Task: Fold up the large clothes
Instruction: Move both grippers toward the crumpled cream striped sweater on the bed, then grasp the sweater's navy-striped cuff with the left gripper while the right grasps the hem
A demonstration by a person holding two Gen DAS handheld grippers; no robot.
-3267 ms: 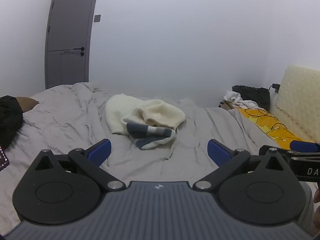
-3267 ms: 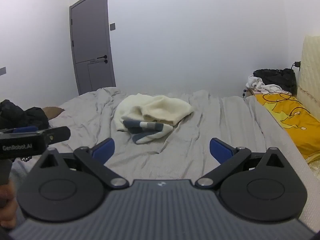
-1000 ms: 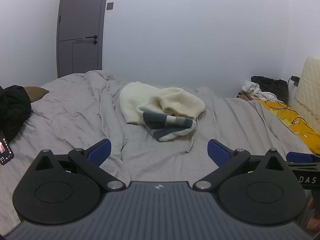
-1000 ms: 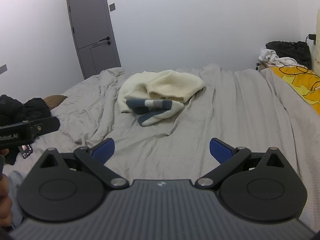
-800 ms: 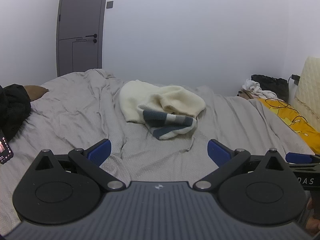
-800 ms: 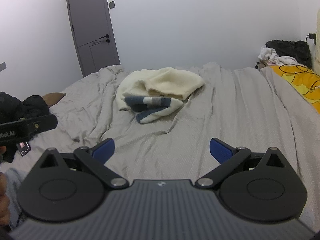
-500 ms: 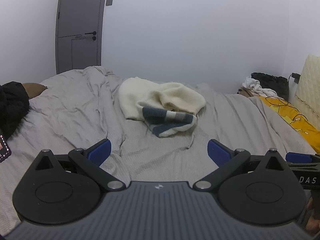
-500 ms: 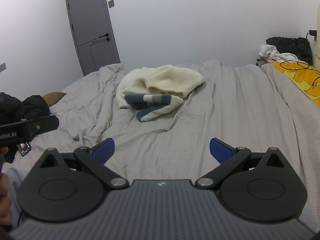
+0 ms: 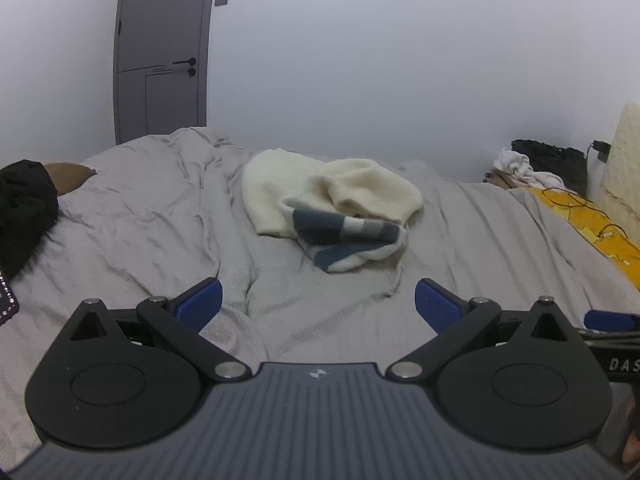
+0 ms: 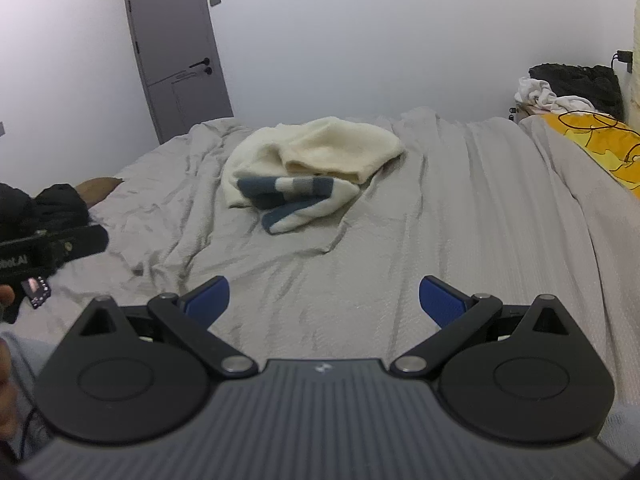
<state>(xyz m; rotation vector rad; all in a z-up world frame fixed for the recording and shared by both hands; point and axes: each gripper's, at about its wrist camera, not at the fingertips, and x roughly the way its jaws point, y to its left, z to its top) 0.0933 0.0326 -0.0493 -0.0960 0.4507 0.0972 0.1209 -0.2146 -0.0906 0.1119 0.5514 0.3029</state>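
A cream knitted garment with dark blue and grey stripes [image 9: 336, 208] [image 10: 312, 172] lies crumpled in the middle of a grey bed [image 9: 140, 232] [image 10: 460, 220]. My left gripper [image 9: 318, 304] hovers open above the near part of the bed, well short of the garment, with nothing between its blue pads. My right gripper [image 10: 324, 300] is open too, at a similar distance, empty. Part of the right gripper shows at the right edge of the left wrist view, and part of the left gripper at the left edge of the right wrist view.
A black garment [image 9: 24, 208] [image 10: 48, 200] and a brown pillow [image 9: 68, 174] lie at the bed's left side. A yellow cloth with a cable [image 9: 600, 224] [image 10: 600, 140] lies on the right. A grey door [image 9: 160, 52] stands at the back left. A black bag and white cloth [image 10: 560, 84] sit back right.
Both grippers have drifted forward toward the garment, which now looks slightly nearer and larger. Both stay open; the garment has not moved.
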